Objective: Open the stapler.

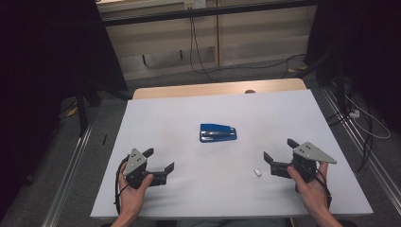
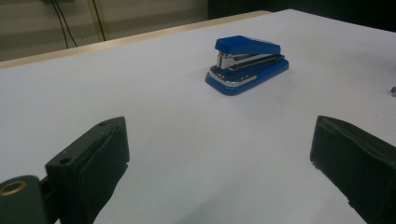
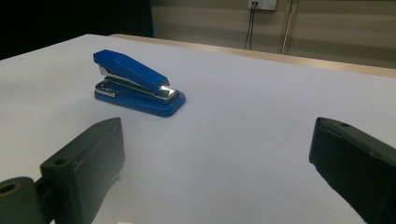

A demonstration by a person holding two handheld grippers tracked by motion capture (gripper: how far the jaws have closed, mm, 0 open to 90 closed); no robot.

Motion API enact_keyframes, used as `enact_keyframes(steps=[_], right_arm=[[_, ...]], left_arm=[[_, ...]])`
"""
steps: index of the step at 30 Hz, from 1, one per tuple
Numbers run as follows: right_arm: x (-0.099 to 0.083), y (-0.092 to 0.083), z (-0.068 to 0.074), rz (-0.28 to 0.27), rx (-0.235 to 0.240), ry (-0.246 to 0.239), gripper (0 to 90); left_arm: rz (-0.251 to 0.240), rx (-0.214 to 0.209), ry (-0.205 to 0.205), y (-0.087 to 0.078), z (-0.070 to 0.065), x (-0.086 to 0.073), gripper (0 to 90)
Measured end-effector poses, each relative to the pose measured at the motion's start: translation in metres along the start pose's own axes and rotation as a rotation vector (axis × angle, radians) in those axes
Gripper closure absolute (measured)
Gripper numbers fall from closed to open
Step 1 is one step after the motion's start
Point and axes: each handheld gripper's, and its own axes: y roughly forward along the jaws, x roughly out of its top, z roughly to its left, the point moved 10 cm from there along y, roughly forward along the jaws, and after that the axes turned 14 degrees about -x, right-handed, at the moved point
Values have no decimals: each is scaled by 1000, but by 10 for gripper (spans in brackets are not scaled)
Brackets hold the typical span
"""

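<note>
1. The table (image 1: 293, 123) is the largest thing before me, covered in a white sheet, with a strip of bare wood along its far edge.
2. My left gripper (image 1: 160, 161) sits at the near left of the sheet in my left hand (image 1: 131, 191), its jaws spread wide and holding nothing.
3. My right gripper (image 1: 279, 152) rests at the near right in my right hand (image 1: 312, 187), jaws likewise spread and empty.
4. The blue stapler (image 1: 217, 133) lies flat near the middle of the sheet, well apart from both grippers and roughly between them. I can read no brand or lettering on it.
5. A small white piece (image 1: 257, 172) lies just beside my right gripper; it is too small to tell whether it carries any writing.
</note>
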Motion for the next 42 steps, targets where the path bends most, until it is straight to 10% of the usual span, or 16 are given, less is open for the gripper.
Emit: enact_keyframes(steps=[19, 29, 42], right_arm=[[5, 34, 39, 37, 100, 23, 28], [9, 42, 44, 28, 55, -82, 19], [22, 56, 75, -8, 150, -111, 24]], left_arm=[[41, -100, -13, 26, -4, 2, 85], [33, -89, -13, 45, 4, 10, 88], [20, -79, 52, 66, 11, 45, 54]])
